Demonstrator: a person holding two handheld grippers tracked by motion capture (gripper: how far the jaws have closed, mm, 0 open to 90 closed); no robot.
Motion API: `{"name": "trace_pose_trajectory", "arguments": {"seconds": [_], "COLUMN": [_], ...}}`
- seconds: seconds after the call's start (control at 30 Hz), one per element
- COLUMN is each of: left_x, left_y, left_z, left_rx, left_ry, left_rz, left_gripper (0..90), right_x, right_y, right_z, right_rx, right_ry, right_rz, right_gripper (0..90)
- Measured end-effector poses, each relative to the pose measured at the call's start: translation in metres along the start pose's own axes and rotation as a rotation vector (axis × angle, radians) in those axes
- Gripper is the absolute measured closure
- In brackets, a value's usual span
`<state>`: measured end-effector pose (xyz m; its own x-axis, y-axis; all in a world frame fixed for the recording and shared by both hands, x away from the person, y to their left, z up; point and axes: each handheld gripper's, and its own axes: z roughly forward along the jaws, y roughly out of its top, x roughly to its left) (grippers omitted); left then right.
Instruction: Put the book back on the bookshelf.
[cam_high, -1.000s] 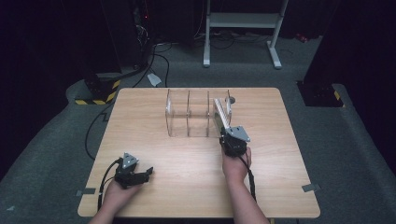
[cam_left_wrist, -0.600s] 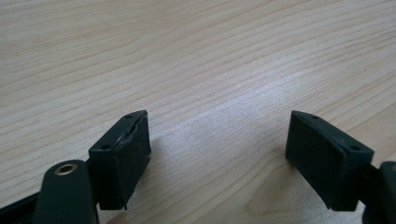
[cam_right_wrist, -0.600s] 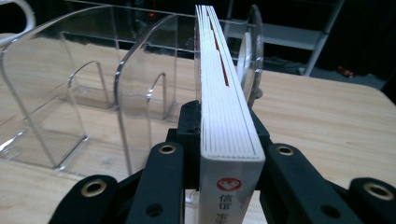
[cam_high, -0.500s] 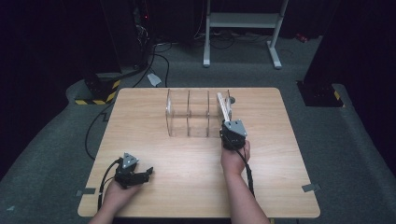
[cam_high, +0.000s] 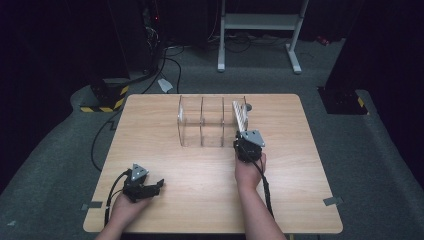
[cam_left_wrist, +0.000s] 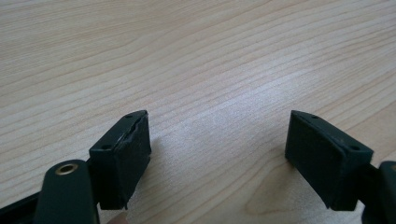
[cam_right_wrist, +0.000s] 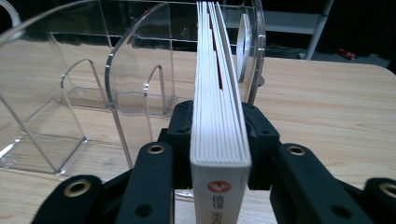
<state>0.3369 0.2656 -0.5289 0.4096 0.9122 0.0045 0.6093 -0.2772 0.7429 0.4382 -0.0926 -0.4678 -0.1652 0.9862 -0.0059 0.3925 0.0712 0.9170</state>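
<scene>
Starting at the left, our left gripper (cam_high: 150, 187) sits near the front-left corner of the tabletop (cam_high: 310, 200), low over bare wood with its jaws spread wide and nothing between them – no different from a second ago.

The change is on the right. Over the last second our right gripper (cam_high: 243, 142) has carried the white book (cam_high: 240, 116) forward, from just in front of the clear acrylic file rack (cam_high: 200, 125) into its rightmost slot near the middle of the back edge. In the high view the book now leans upright inside that end compartment, where before it stood outside the rack's front. The jaws have just been easing apart, yet in the right gripper view the pads (cam_right_wrist: 261, 135) are still against both covers of the book (cam_right_wrist: 219, 116), so we read it as still grasped, only more loosely.

We judge the slotting all but done – what remains is to let go fully and back out without tipping the book or dragging the rack.

As for writing, the book's near end carries a small red round logo (cam_right_wrist: 219, 186) with grey characters under it, too cut off to read. The rack itself carries no label.
</scene>
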Motion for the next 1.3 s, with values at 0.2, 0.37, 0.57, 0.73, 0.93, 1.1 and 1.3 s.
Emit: {"name": "trace_pose_trajectory", "arguments": {"seconds": [0.2, 0.37, 0.57, 0.73, 0.93, 1.1, 1.3], "left_x": [0.0, 0.0, 0.0, 0.0, 0.0, 0.0, 0.0], "left_y": [0.0, 0.0, 0.0, 0.0, 0.0, 0.0, 0.0], "left_z": [0.0, 0.0, 0.0, 0.0, 0.0, 0.0, 0.0], "left_rx": [0.0, -0.001, -0.001, -0.001, -0.001, -0.001, -0.001], "left_ry": [0.0, -0.001, -0.001, -0.001, -0.001, -0.001, -0.001], "left_rz": [0.0, 0.002, 0.001, 0.001, 0.002, 0.001, 0.002], "left_gripper": [22.2, 22.3, 22.3, 22.3, 22.2, 22.3, 22.2], "right_x": [-0.007, -0.013, -0.017, -0.021, -0.019, -0.016, -0.017], "right_y": [-0.004, -0.015, -0.023, -0.022, -0.023, -0.026, -0.029], "right_z": [-0.015, -0.027, -0.028, -0.028, -0.029, -0.031, -0.033], "right_rx": [-0.004, -0.001, 0.018, 0.023, 0.023, 0.024, 0.028], "right_ry": [0.064, 0.126, 0.147, 0.133, 0.132, 0.137, 0.146], "right_rz": [0.027, 0.05, 0.052, 0.058, 0.082, 0.097, 0.115], "right_gripper": [65.1, 64.7, 69.2, 72.1, 71.1, 70.5, 70.1]}}
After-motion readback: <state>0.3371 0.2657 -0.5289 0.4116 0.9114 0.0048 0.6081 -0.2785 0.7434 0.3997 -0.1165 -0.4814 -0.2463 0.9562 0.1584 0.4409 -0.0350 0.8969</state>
